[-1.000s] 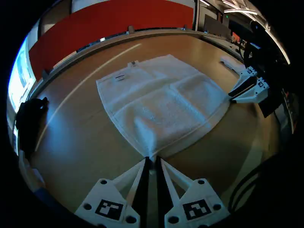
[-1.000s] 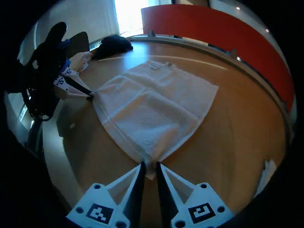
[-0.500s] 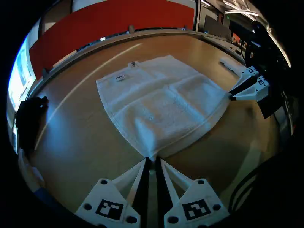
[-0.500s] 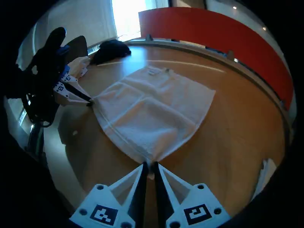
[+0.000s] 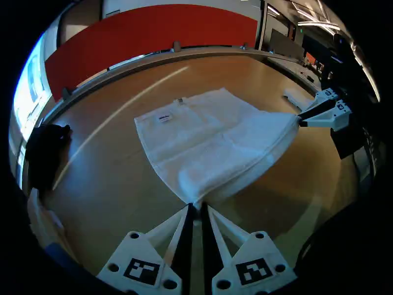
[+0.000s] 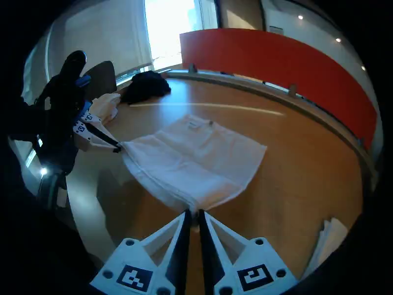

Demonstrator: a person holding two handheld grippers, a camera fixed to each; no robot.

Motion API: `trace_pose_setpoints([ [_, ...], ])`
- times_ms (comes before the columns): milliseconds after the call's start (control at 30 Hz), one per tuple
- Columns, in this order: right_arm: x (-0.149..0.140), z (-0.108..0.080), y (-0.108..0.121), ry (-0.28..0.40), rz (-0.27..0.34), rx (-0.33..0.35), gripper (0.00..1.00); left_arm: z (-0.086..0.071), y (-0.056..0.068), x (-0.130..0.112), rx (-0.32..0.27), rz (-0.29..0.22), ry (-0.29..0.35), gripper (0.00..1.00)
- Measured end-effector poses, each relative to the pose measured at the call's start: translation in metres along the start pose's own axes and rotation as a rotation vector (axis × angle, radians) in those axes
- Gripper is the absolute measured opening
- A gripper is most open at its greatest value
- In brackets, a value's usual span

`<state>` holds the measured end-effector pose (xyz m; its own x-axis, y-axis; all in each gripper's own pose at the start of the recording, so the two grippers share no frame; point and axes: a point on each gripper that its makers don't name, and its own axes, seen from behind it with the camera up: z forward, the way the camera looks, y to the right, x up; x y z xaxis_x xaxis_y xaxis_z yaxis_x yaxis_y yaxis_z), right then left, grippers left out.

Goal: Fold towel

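A white towel (image 5: 216,137) lies on the wooden table (image 5: 113,167), its far part flat with two small labels on it. In the left gripper view my left gripper (image 5: 195,206) is shut on the towel's near corner, which is raised off the table. My right gripper (image 5: 300,119) is shut on the other near corner at the right. In the right gripper view the right gripper (image 6: 192,212) pinches its corner of the towel (image 6: 196,164), and the left gripper (image 6: 118,147), held by a dark-sleeved hand, pinches the corner at the left. The towel's near edge hangs between them above the table.
A dark bag (image 5: 44,152) lies at the table's left; in the right gripper view the dark bag (image 6: 145,84) lies at the back. A red panel (image 5: 147,29) runs behind the table. White cloth (image 6: 326,238) lies at the table's right edge, and a light cloth (image 6: 105,105) near the bag.
Both grippers have risen with their corners. The towel's near edge has lifted off the table and casts a shadow, while its far part stays flat.
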<state>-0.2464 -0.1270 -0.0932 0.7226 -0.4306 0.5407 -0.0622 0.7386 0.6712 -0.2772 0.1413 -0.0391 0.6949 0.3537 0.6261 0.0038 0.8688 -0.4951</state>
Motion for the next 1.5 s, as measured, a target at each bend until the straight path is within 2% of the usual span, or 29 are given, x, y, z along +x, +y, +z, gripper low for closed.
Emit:
trace_pose_setpoints([
  [367, 0.030, -0.035, -0.007, 0.049, 0.005, 0.005, 0.12, -0.032, 0.010, 0.012, -0.010, -0.002, -0.011, 0.12],
  [767, 0.033, -0.046, -0.006, 0.059, 0.001, 0.000, 0.11, -0.044, 0.022, 0.024, -0.028, -0.035, 0.006, 0.11],
  [967, 0.038, -0.051, -0.005, 0.062, -0.009, 0.006, 0.10, -0.051, 0.024, 0.029, -0.029, -0.050, 0.015, 0.11],
  [1267, 0.056, -0.063, -0.006, 0.090, 0.009, 0.021, 0.08, -0.064, 0.026, 0.038, -0.032, -0.084, 0.021, 0.11],
  [1500, 0.065, -0.072, -0.010, 0.098, -0.015, 0.035, 0.08, -0.072, 0.030, 0.040, -0.035, -0.087, 0.022, 0.11],
])
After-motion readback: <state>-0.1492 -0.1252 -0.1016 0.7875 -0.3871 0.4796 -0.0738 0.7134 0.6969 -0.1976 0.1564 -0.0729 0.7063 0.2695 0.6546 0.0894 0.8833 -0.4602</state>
